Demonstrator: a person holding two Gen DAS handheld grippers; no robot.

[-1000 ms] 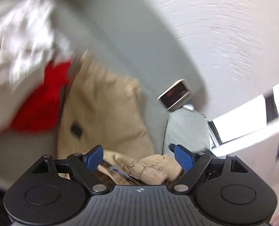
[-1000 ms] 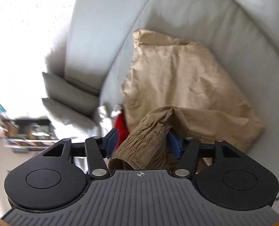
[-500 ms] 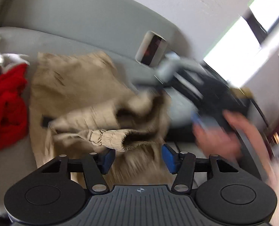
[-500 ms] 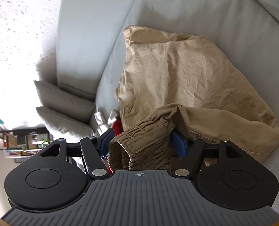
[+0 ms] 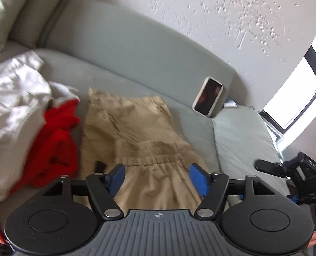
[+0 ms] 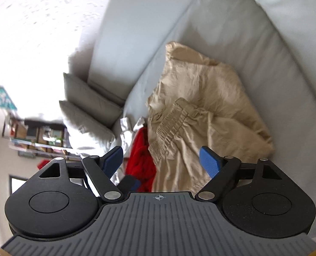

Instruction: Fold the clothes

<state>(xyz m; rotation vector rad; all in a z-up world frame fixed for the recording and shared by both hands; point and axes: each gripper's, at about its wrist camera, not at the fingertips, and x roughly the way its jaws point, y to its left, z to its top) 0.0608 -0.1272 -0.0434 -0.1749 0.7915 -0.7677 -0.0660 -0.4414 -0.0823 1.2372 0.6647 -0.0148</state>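
The near hem of the tan trousers [image 5: 140, 132] is hidden behind both tools. The left tool [image 5: 156, 178] and right tool [image 6: 162, 160] have just been opening and stand released above the trousers on the sofa [image 5: 123, 49]. Only the left view shows a phone [image 5: 208, 99].

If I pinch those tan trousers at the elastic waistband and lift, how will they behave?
The tan trousers will probably hang limp: they already lie in soft creases on the sofa. The gathered waistband looks thick enough to grip without slipping. They seem light, so they may drag the red garment that lies against their edge.
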